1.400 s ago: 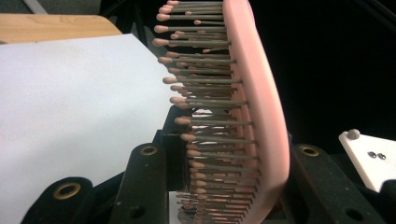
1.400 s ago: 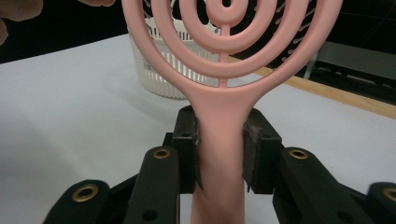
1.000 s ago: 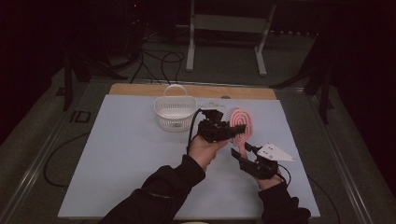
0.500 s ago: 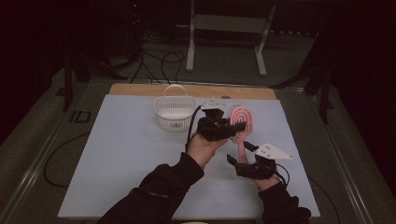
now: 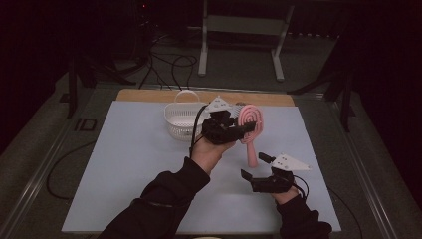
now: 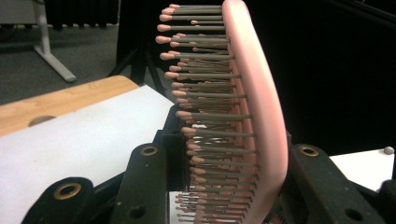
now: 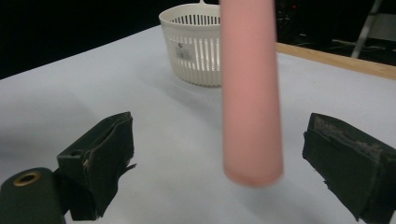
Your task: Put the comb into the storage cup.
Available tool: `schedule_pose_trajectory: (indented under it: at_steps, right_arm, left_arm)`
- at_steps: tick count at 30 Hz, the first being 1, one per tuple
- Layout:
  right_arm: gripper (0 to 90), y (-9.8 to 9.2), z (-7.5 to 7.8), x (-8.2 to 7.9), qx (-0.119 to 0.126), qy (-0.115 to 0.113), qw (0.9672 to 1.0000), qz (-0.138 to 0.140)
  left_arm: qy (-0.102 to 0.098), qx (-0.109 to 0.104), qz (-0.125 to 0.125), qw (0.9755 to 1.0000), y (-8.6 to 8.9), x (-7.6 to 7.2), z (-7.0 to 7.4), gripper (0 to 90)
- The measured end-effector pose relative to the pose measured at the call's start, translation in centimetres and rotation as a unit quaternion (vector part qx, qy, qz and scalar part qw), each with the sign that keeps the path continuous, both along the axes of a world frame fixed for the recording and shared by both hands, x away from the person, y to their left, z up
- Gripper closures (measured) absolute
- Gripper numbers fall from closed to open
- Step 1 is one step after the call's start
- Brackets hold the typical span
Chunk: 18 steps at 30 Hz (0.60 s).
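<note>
Hairbrush (image 5: 250,124) in the air now, pink and upright, and we have it by the head: our left gripper (image 5: 238,130) is clamped across the bristle pad, which in the left gripper view (image 6: 243,107) stands wedged between the two black jaws with the bristles pointing to that view's left. Down at the handle, our right gripper (image 5: 253,168) has just been opening; a second ago its jaws were closed around the lower handle, and now they stand wide apart with the handle (image 7: 251,93) hanging free between them, touching neither pad. So the handover is done, we would say: the brush's weight rests on the left grip alone, and the head sits a touch higher against the table than it did a second ago, while the right hand has kept its spot low on the white mat (image 5: 124,164). The white slotted basket (image 5: 181,119) waits just beside the left hand, toward the far edge of the mat, and looks the likely place for the brush to go. What we would watch is the hold itself: a clamp across springy bristles may let the long handle swing, so the carry toward the basket wants to be slow, and the right gripper should back clear of the handle tip first.
</note>
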State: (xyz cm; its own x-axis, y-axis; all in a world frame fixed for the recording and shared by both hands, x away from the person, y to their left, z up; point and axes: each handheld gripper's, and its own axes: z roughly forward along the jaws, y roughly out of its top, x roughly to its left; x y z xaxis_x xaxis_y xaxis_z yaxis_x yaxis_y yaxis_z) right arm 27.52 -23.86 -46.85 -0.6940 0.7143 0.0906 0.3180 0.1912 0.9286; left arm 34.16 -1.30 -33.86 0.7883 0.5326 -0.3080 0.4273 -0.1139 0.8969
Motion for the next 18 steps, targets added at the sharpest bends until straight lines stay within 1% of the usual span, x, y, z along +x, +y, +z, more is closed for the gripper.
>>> schedule_pose_trajectory:
  at_steps: [5, 7, 11, 13, 14, 18]
  right_arm:
    - [8.6, 0.0, -0.1, 0.0, 0.006, 0.002, 0.9999, 0.01]
    - [8.6, -0.1, -0.2, 0.1, 0.006, 0.0, 0.9998, 0.021]
    - [8.6, -0.3, -0.2, 0.1, 0.006, 0.001, 0.9997, 0.022]
    - [8.6, -0.3, -0.2, 0.1, 0.004, 0.002, 0.9997, 0.023]
    - [8.6, -0.3, -0.2, 0.1, 0.006, 0.001, 0.9997, 0.023]
    - [8.6, -0.5, -0.2, 0.0, 0.004, 0.004, 0.9996, 0.026]
  left_arm:
    - [-0.015, 0.01, 0.007, 0.9998, 0.8, 0.1, 0.4, 64.8]
    - [-0.02, 0.015, 0.009, 0.9996, 1.2, 0.2, 0.4, 64.8]
    - [-0.026, 0.015, 0.013, 0.9995, 1.9, 0.5, 0.6, 64.8]
    - [-0.034, 0.019, 0.013, 0.9991, 2.2, 0.5, 0.7, 64.8]
    - [-0.037, 0.022, 0.015, 0.999, 2.4, 0.6, 0.7, 64.8]
    - [-0.048, 0.026, 0.019, 0.9983, 3.0, 0.8, 1.0, 64.8]
